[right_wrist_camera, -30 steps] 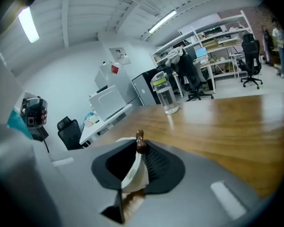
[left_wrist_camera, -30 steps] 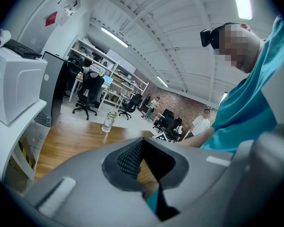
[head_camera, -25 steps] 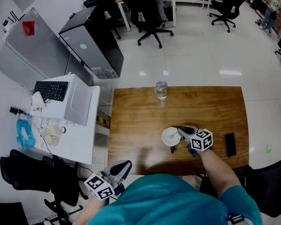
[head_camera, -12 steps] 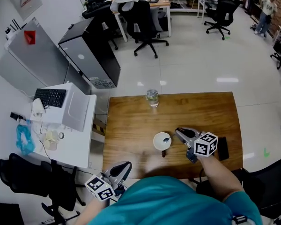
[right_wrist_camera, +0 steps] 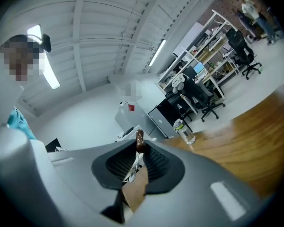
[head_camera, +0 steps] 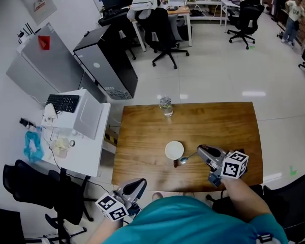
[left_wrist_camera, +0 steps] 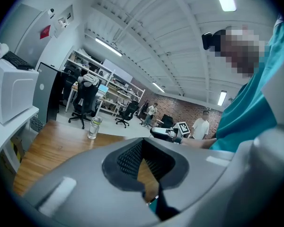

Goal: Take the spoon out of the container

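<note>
Item 1, spoon (head_camera: 185, 159): a slim piece of bright silver metal with a small shiny bowl and a thin straight handle. It is out of the container (head_camera: 174, 149) and sits just beside it, on the side toward the right tool (head_camera: 202, 153). The bowl end points at the container and the handle runs back into the tool. Whether the bowl rests on the tabletop (head_camera: 142, 136) cannot be told.

Item 2, right tool (right_wrist_camera: 136, 161): the jaws are closed to a narrow gap and pinch the spoon (right_wrist_camera: 132, 167) by its handle. The metal stands upright between the 2 ribbed pads.

Item 3, container: a small round white vessel, upright on the tabletop, its inside plain white. A small dark brown thing (head_camera: 175, 164) lies right against its near side, and what it is cannot be told.

Item 4, left tool (head_camera: 134, 186): well apart from the container, off the near edge of the tabletop and close to the person's body. The left gripper view shows this tool (left_wrist_camera: 142, 148) with its tips drawn together and nothing between them.

Item 5, clear bottle (head_camera: 165, 105): upright at the far edge of the tabletop, beyond the container.
</note>
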Demonstrator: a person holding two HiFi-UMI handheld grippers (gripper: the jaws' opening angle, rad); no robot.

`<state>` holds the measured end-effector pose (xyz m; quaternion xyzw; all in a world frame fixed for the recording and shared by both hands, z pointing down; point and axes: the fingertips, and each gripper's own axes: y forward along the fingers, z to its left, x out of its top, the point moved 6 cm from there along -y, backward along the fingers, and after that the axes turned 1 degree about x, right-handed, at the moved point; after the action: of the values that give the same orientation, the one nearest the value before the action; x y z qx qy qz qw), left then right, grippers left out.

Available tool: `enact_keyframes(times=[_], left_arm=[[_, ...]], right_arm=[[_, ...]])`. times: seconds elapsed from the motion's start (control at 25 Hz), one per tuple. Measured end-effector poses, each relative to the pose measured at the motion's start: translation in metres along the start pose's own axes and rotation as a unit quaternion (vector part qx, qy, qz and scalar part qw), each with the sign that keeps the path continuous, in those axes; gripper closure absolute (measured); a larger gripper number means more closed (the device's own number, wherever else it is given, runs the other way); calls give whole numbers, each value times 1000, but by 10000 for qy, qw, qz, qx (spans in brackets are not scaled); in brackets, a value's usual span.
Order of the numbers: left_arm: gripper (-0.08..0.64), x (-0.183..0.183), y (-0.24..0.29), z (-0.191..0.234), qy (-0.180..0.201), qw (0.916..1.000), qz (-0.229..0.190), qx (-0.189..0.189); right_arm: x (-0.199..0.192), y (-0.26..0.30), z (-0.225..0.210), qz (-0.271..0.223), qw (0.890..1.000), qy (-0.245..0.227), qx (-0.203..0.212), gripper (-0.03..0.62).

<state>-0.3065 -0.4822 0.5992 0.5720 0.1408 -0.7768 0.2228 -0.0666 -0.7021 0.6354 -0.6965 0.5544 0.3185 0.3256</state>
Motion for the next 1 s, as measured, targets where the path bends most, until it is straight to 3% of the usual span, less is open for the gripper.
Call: enact_keyframes(times=[0.24, 0.4, 0.6, 0.76, 0.88, 1.0], left_arm=[[564, -2, -65, -37, 122, 9998, -135, -125], [564, 0, -144, -54, 296, 9985, -291, -349], [565, -27, -258, -56, 380, 9975, -285, -520], [564, -23, -326, -43, 90, 9977, -422, -523], [564, -25, -358, -59, 53, 9970, -483, -601], [563, -31, -374, -86, 277, 9957, -517, -715]], right_arm=[[-45, -23, 68, -73, 9999, 133, -33, 545], [-80, -22, 139, -163, 9998, 116, -50, 545], [-136, 3, 237, -348, 9993, 147, -52, 545], [-165, 36, 305, -279, 9996, 34, 18, 545], [-179, 27, 348, -286, 9996, -63, 0, 545], [-188, -1, 377, -373, 9991, -196, -44, 545]])
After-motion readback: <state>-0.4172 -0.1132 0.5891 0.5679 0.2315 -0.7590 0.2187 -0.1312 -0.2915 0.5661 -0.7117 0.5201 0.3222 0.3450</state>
